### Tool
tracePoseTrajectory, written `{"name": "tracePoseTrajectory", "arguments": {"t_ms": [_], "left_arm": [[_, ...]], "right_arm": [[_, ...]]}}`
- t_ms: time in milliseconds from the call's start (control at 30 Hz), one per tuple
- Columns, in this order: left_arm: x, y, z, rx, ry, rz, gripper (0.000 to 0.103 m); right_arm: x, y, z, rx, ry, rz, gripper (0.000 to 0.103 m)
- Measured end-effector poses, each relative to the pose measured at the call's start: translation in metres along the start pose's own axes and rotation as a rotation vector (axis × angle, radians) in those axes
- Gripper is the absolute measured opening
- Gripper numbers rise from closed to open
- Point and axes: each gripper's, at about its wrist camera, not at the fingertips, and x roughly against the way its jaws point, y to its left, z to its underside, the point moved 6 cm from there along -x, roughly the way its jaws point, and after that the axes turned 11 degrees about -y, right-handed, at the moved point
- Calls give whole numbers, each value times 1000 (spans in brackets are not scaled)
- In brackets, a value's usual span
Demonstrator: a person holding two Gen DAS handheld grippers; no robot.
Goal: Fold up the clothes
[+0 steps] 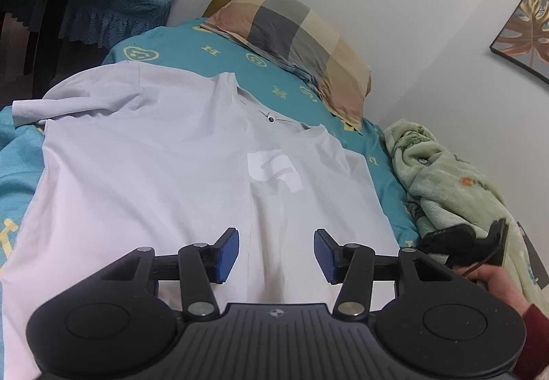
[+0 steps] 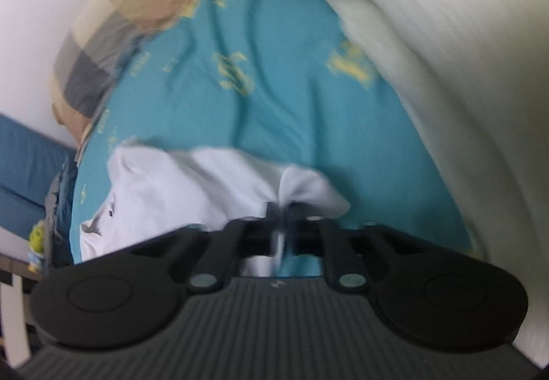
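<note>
In the left wrist view, the left edge of the frame shows a strip of teal bedsheet (image 1: 20,153) beside the pale T-shirt (image 1: 154,174), whose folded-over sleeve lies at upper left. The shirt lies spread flat across the middle of the frame, collar toward the checked pillow (image 1: 295,36) at upper centre. The left gripper (image 1: 276,254) hovers at lower centre over the shirt's lower part, jaws released, with bare cloth showing between its blue pads (image 1: 226,254). Right of the shirt's edge runs a narrow band of sheet, then a green blanket (image 1: 446,181) against the wall; at lower right a hand (image 1: 497,284) holds the other tool.

The right wrist view is blurred. At lower centre the right gripper (image 2: 279,208) is clenched on a bunched fold of the T-shirt (image 2: 192,184); open sheet (image 2: 267,71) fills the centre above, a white blur the right side
</note>
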Motion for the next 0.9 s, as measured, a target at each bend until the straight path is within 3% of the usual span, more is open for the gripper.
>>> {"name": "tracePoseTrajectory", "arguments": {"t_ms": [133, 233, 467, 667, 767, 900], "left_arm": [[1, 1, -1, 10, -8, 0, 51], [-1, 2, -1, 12, -6, -3, 51], [-12, 12, 5, -16, 28, -35, 51], [-29, 22, 14, -30, 67, -50, 50], [-36, 26, 16, -22, 82, -52, 50], [-36, 24, 16, -52, 91, -51, 50]], "right_arm": [[12, 46, -38, 199, -157, -18, 5], [8, 71, -70, 356, -281, 28, 5], [-50, 52, -102, 480, -328, 137, 5], [-71, 8, -97, 364, -251, 86, 7], [-59, 9, -83, 408, -190, 47, 8], [-12, 9, -63, 376, -101, -35, 12]]}}
